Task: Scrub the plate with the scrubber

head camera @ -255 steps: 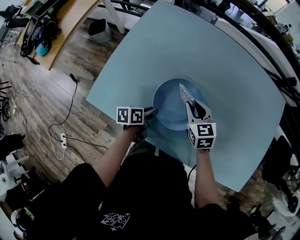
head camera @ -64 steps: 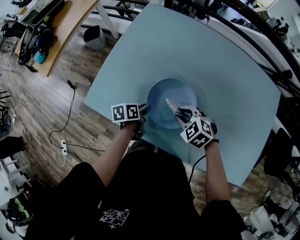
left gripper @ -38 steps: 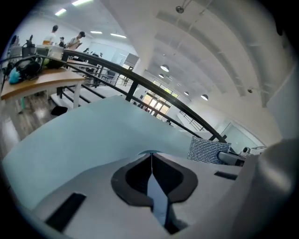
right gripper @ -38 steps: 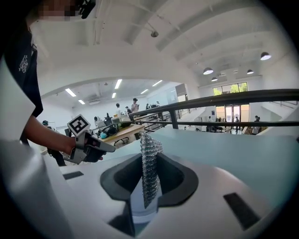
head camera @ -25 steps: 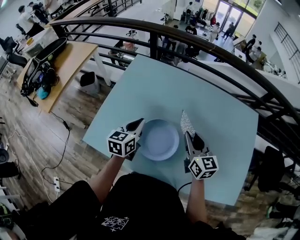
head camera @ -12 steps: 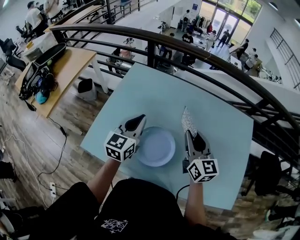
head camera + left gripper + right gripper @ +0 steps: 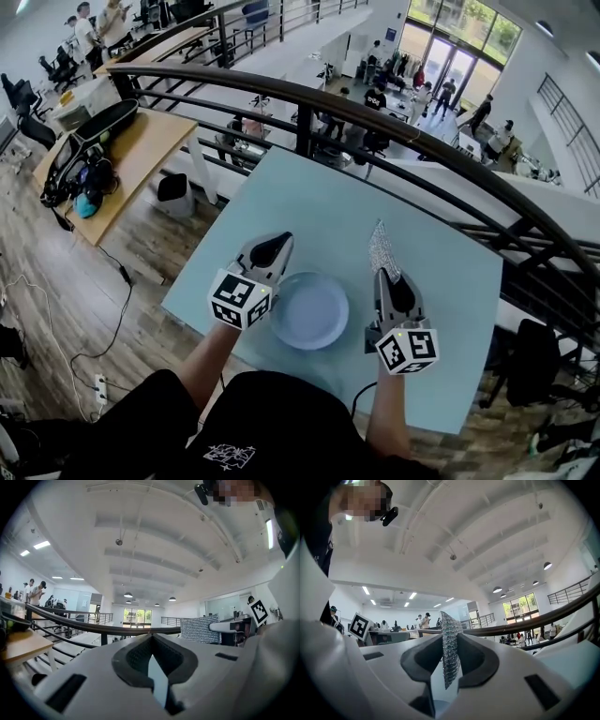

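Observation:
The pale blue plate (image 7: 309,311) lies on the light blue table (image 7: 328,206), near its front edge. Both grippers are held up above the table and point away from me, one on each side of the plate. My left gripper (image 7: 280,240) (image 7: 151,638) is left of the plate, jaws shut together with nothing between them. My right gripper (image 7: 382,273) (image 7: 449,637) is on the plate's right and is shut on the silvery mesh scrubber (image 7: 380,248) (image 7: 450,648), which sticks out past its tips. The scrubber (image 7: 199,629) also shows in the left gripper view.
A dark curved railing (image 7: 309,89) runs behind the table. Beyond it, a lower floor holds a wooden desk (image 7: 122,150) and people. The table's left edge (image 7: 187,272) drops to a wooden floor with cables.
Both grippers have lifted off the plate: the left one let go of its rim and the scrubber left its surface. The head view has tilted up.

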The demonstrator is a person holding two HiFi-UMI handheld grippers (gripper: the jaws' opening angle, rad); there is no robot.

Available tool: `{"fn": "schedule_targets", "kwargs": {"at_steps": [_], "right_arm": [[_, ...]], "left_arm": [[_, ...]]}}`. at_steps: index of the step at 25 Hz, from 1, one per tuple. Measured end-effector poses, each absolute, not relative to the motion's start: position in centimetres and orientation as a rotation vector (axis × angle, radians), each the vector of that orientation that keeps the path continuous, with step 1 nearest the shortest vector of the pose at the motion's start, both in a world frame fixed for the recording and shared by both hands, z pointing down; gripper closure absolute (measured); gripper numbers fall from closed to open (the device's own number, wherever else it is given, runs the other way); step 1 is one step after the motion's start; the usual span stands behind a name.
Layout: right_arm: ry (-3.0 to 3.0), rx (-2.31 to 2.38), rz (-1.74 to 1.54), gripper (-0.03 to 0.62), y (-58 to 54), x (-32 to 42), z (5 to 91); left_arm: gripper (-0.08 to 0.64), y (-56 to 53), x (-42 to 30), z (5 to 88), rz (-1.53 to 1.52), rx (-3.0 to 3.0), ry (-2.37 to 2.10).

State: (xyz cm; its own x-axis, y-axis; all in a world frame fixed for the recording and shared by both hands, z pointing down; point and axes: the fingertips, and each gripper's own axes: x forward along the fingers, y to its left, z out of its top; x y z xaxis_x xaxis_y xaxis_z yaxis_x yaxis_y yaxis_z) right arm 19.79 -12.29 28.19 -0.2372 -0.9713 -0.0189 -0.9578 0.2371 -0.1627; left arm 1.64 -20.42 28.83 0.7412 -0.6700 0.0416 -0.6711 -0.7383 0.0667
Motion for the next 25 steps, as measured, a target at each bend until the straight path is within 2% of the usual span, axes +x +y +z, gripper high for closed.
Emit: {"fn": "schedule_targets", "kwargs": {"at_steps": [25], "right_arm": [[2.328,-1.893,-0.141,0.505,-11.62,20.65,27.24]], "left_arm": [[0.552,-20.43,1.31,28.87,0.032,2.864,-1.119]]}}
